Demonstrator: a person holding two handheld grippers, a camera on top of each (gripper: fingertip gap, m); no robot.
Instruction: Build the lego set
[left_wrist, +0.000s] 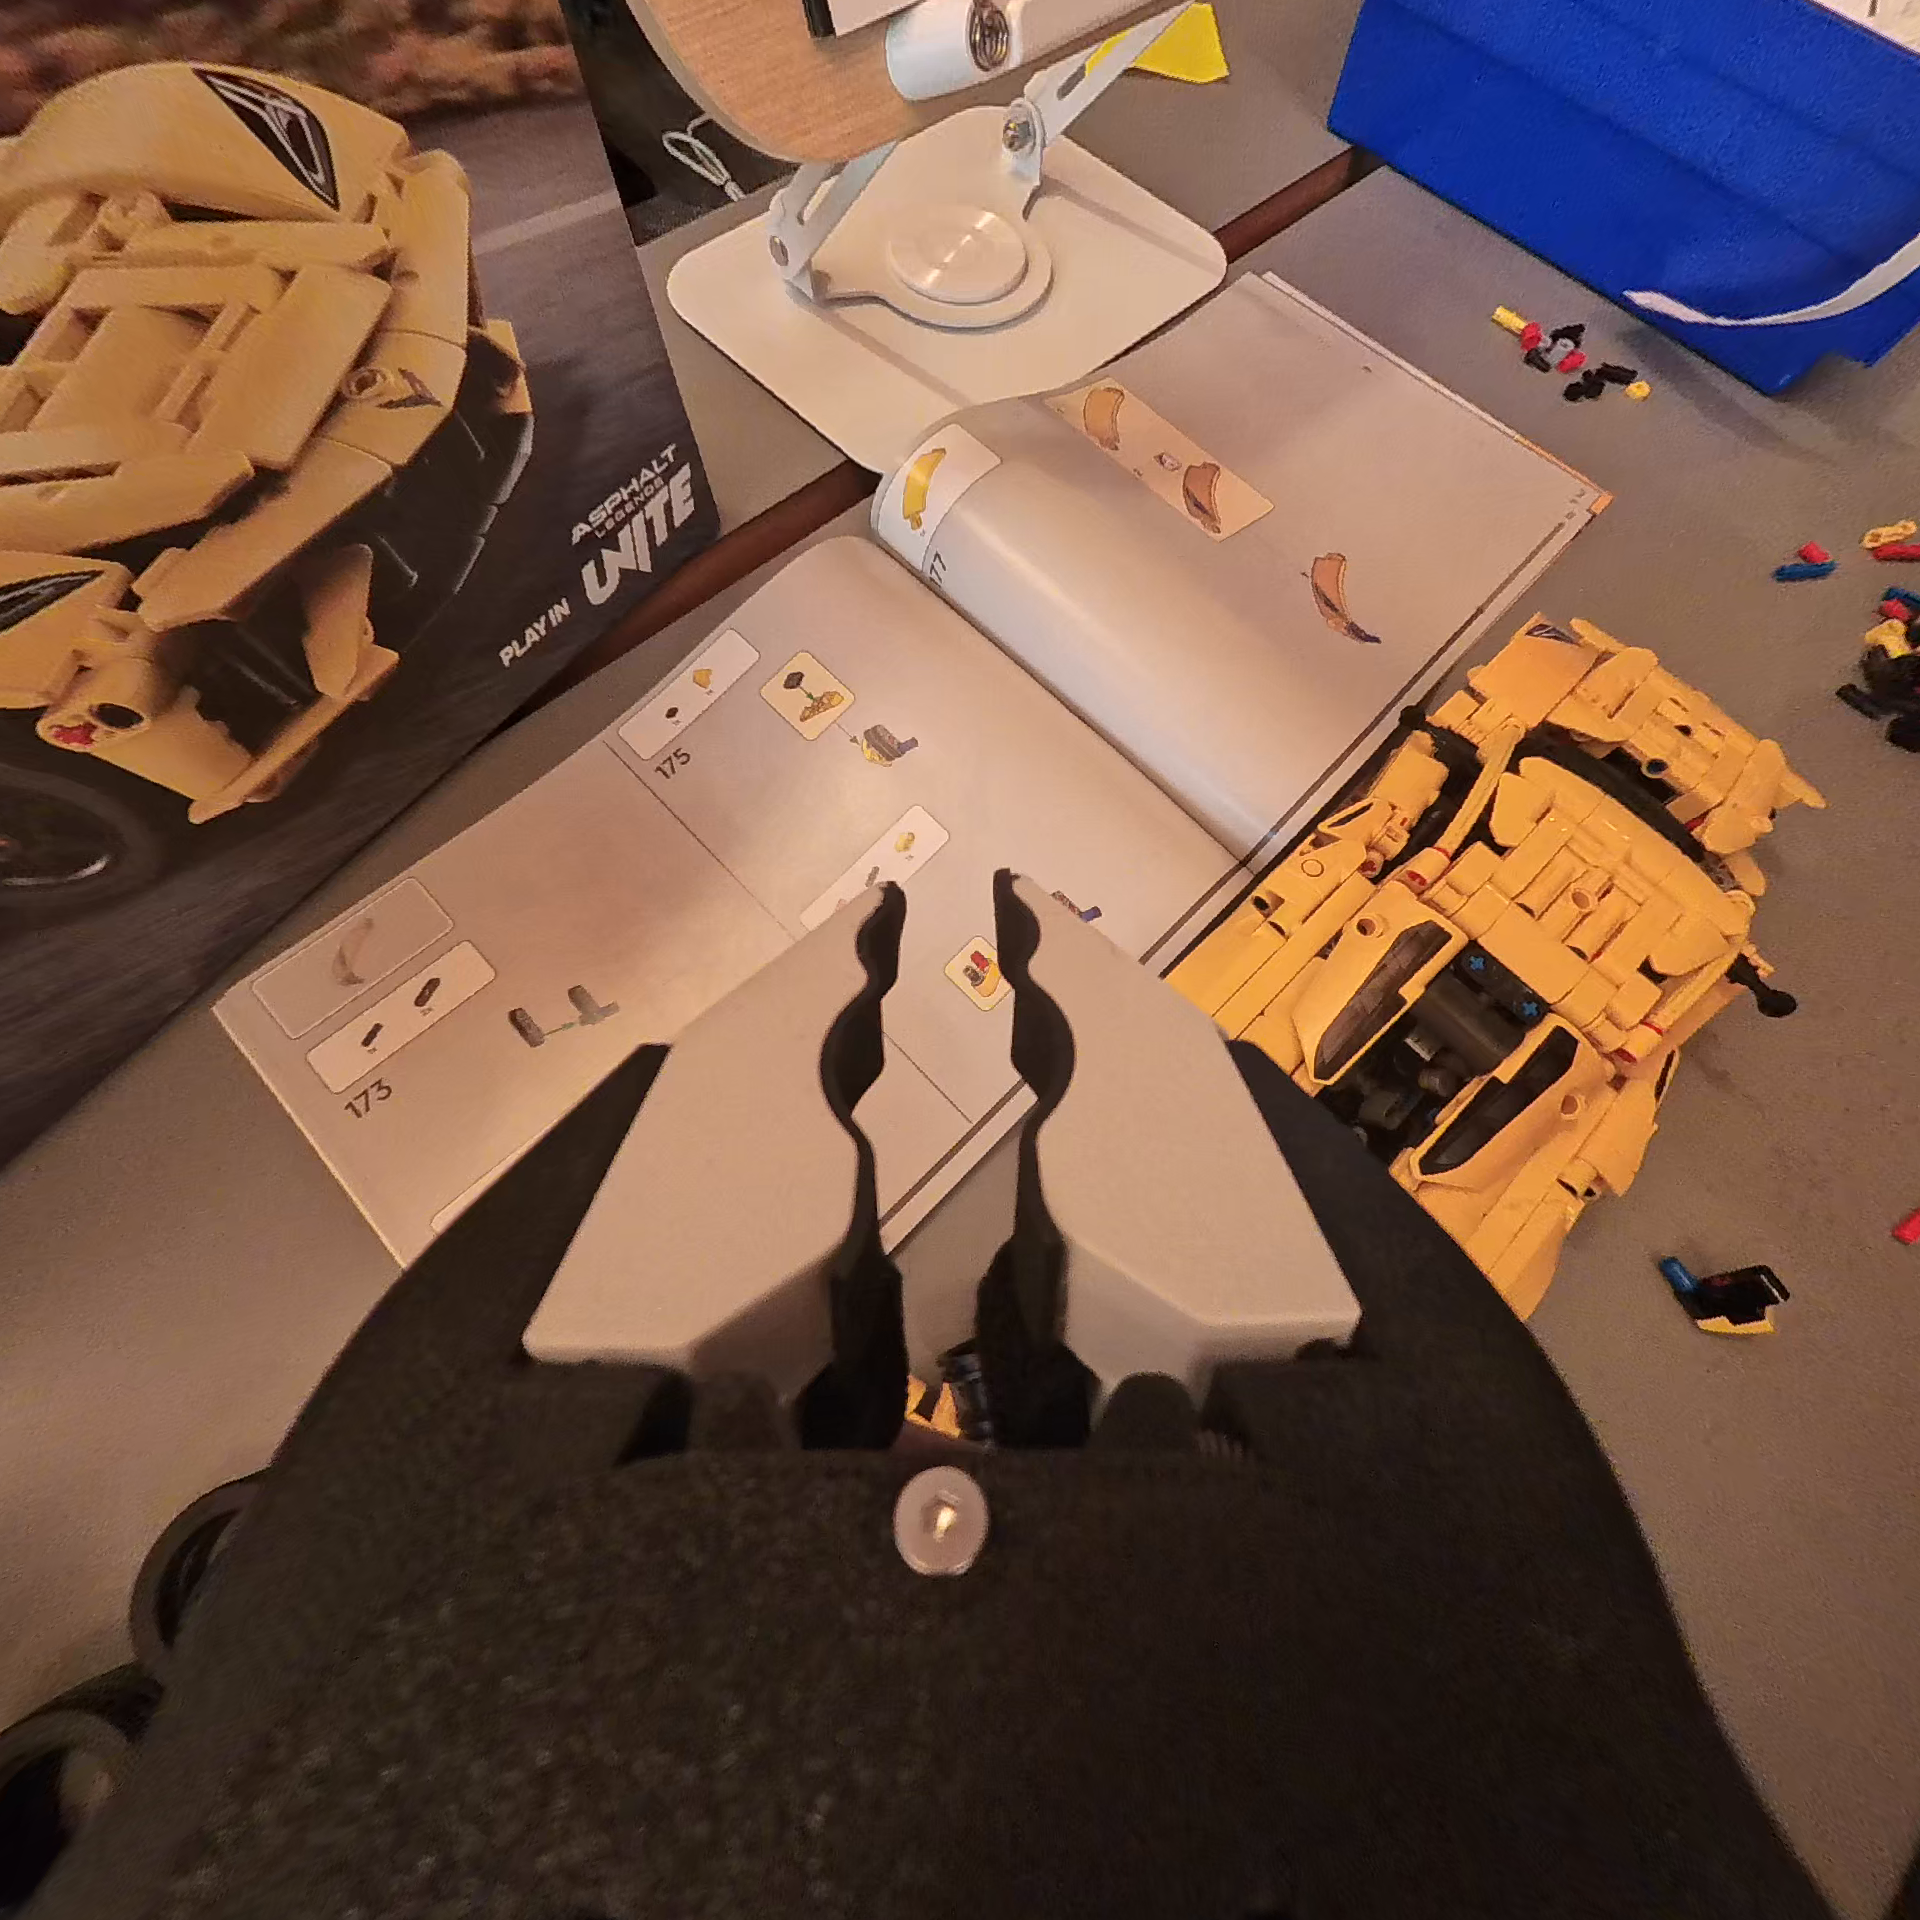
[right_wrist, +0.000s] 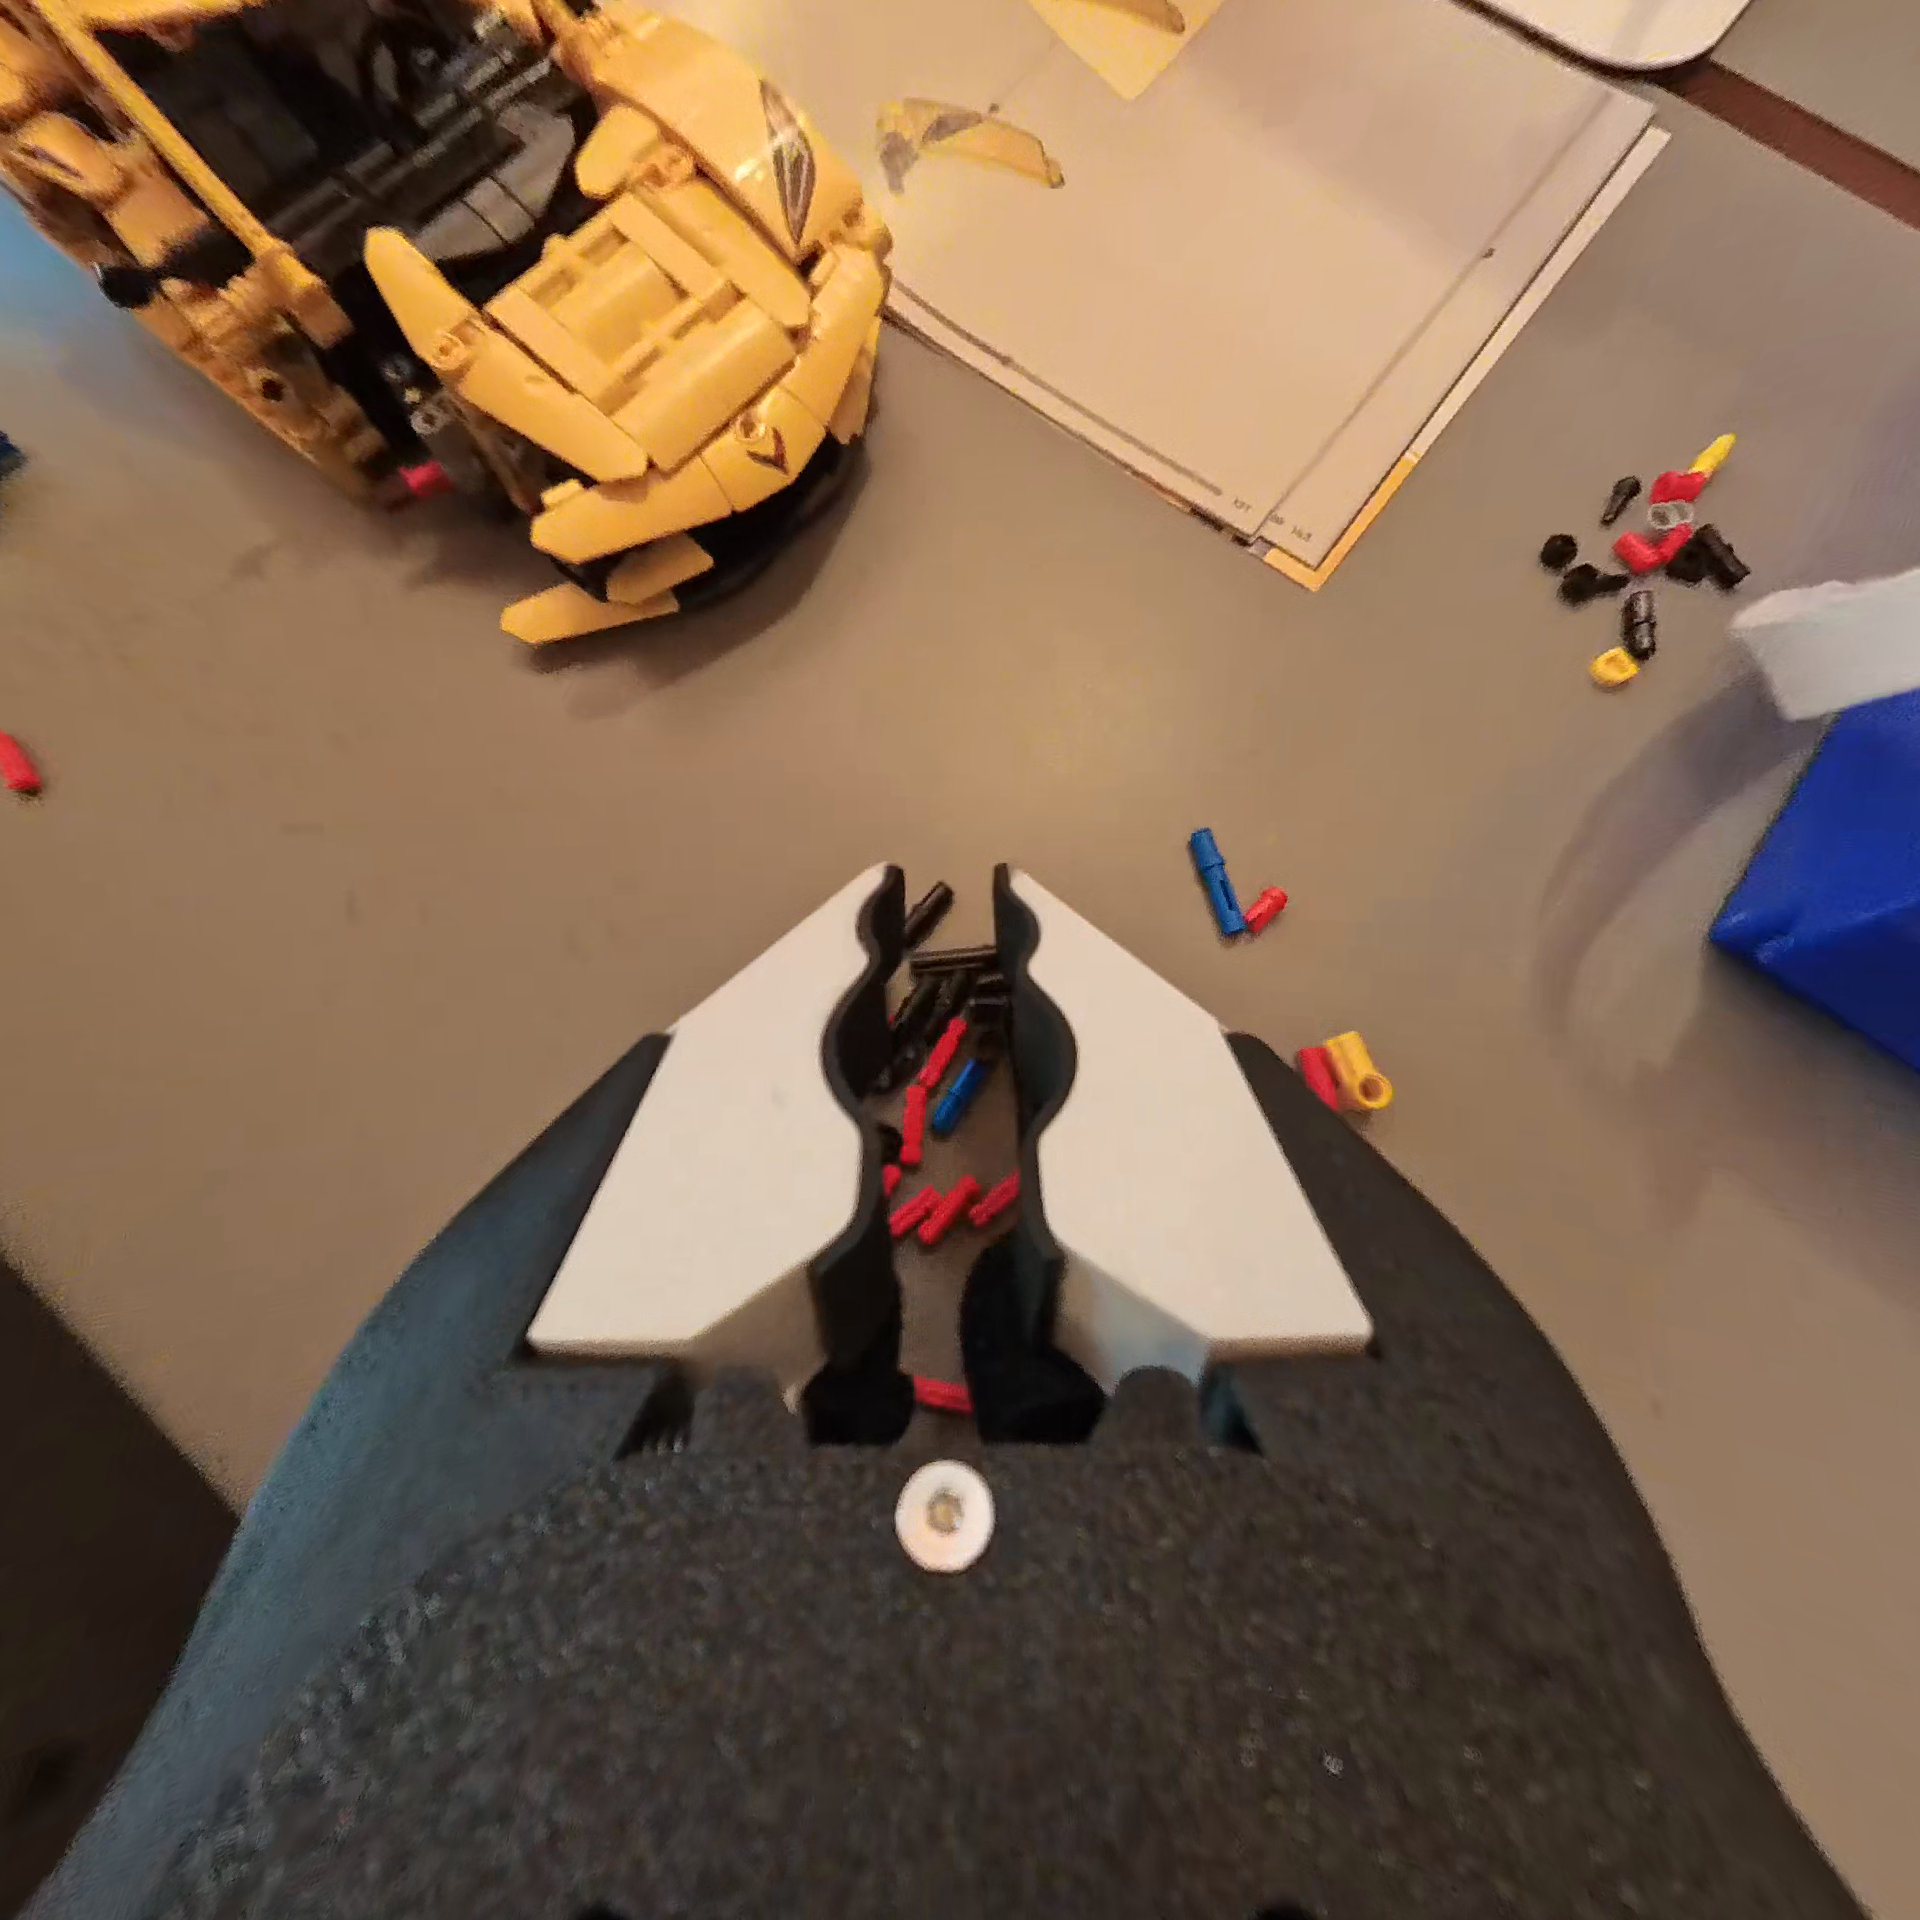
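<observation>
Both tools were slightly parted and held nothing. Right tool (right_wrist: 943, 883) hung over a heap of pins (right_wrist: 940, 1101); it would do best to single out one pin. Left tool (left_wrist: 948, 894) hovered above the booklet (left_wrist: 831, 790), yellow car (left_wrist: 1507, 956) at three o'clock, blue bin (left_wrist: 1621, 135) beyond on the counter (left_wrist: 156, 1299).

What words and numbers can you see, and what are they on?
I do not read writing out; here is where it stands.
Box: white printed words near its lower corner.
Instruction booklet: step numbers beside the drawings on the open pages.
Its page corner in the right wrist view: tiny print, too small to read.
</observation>
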